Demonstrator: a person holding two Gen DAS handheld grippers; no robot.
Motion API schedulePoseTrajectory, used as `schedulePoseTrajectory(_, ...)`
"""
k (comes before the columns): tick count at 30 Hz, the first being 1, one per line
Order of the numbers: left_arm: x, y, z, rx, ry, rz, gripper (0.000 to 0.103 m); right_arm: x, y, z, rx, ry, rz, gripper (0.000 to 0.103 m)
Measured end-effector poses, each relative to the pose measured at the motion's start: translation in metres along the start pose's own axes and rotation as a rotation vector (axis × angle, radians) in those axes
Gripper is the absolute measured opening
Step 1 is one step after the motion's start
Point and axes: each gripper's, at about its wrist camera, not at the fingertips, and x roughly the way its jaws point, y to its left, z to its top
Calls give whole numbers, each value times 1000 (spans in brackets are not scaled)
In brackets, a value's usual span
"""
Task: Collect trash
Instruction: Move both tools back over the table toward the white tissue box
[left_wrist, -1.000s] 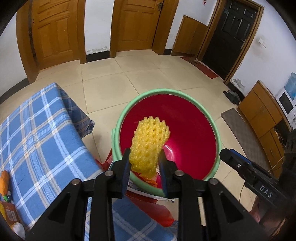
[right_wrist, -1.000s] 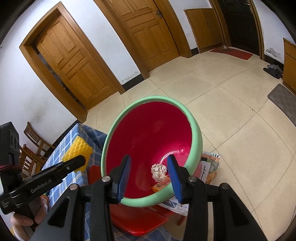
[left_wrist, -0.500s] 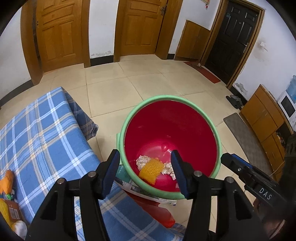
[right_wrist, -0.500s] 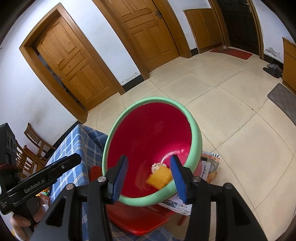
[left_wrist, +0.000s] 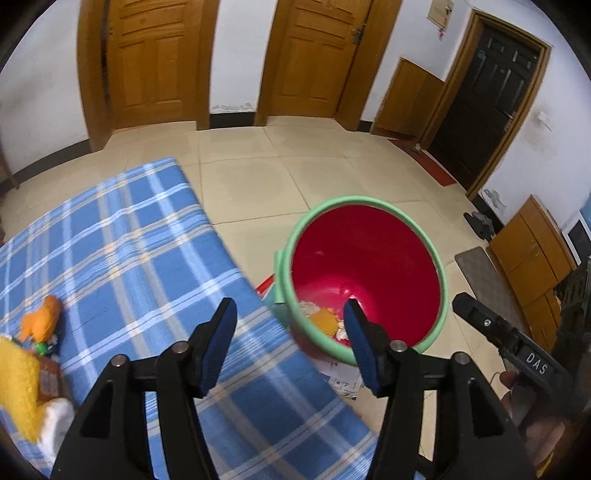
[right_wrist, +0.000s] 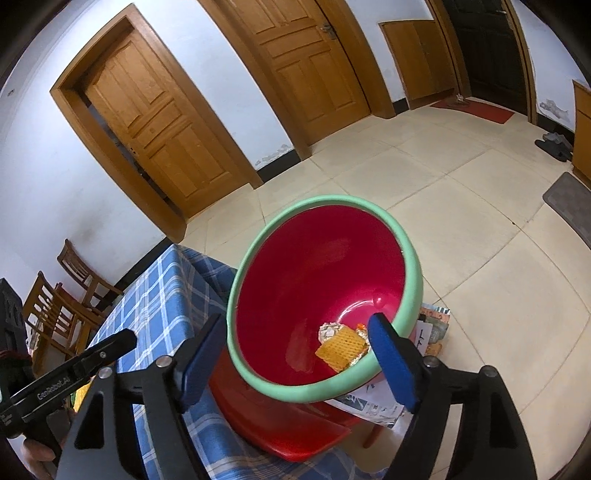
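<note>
We're looking over a tiled floor and wooden doors in the left wrist view, with the blue checked tablecloth filling the left of the frame. The left gripper is standing spread with nothing between its jaws, which have just been opening. The yellow foam net it was pinching a second ago is now lying at the bottom of the red bin, right of centre, beside crumpled paper. More trash is waiting at the far left edge: an orange scrap and something yellow and fluffy.

In the right wrist view we're seeing the same doors, with wooden chairs at the left edge. The right gripper is also spread and empty, its jaws just widened, framing the bin's near rim. The foam net is resting inside on foil-like scraps. The left gripper's arm is crossing the lower left. One piece is in, we reckon; the table is next.
</note>
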Motion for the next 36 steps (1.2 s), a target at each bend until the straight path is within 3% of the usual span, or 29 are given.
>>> schedulePoseTrajectory(10, -42, 48, -13, -89, -57, 88, 62, -2, 25, -3, -41, 15, 31, 85)
schedulePoseTrajectory(23, -97, 136, -37, -252, -139, 212, 62, 2, 69, -18, -111, 54, 64, 85)
schedulePoseTrajectory(36, -122, 227, -79, -431, -160, 333, 63, 13, 96, -37, -172, 118, 61, 85)
